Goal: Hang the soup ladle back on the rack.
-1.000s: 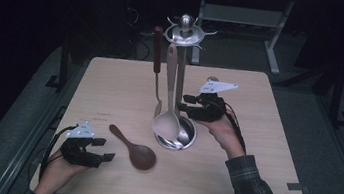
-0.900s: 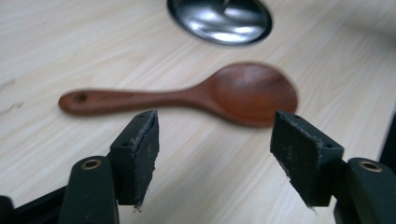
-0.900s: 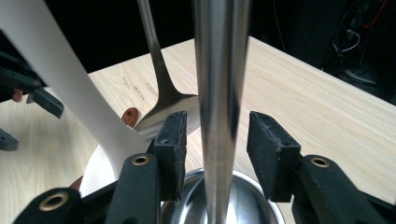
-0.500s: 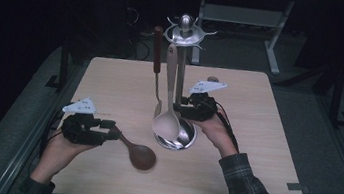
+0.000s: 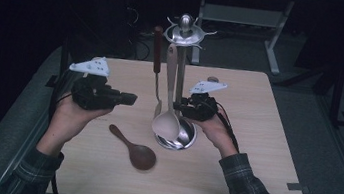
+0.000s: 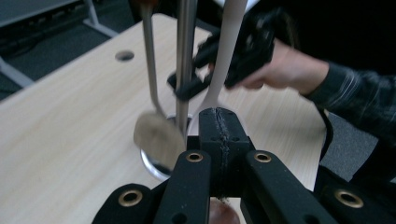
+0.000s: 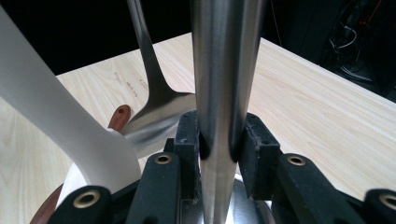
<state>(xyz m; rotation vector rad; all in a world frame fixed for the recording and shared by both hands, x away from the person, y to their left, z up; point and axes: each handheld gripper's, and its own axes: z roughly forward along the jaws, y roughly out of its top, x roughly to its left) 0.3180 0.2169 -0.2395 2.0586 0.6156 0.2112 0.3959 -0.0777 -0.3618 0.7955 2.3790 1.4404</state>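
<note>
now right gripper (image 5: pixel 184 110) clamps rack pole (image 7: pixel 224 93); left gripper (image 5: pixel 132 99) shut, empty.

Utensil stand (image 5: pixel 179 78) mid-table; edges free.

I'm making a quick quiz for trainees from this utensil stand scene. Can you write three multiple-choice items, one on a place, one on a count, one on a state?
1. Where does the brown wooden spoon lie?
A. on the table in front of the stand
B. hanging on the stand
C. on the floor

2. How many utensils hang from the utensil stand?
A. none
B. two
C. five

3. What does the right tool do?
A. rests open on the table
B. holds the wooden spoon
C. clamps the stand's steel pole

Key: 1 A, the high view shows it flat on the table; 2 B, a white ladle and a brown-handled metal turner hang there; 3 C, the pads press on the pole in the right gripper view.
</note>
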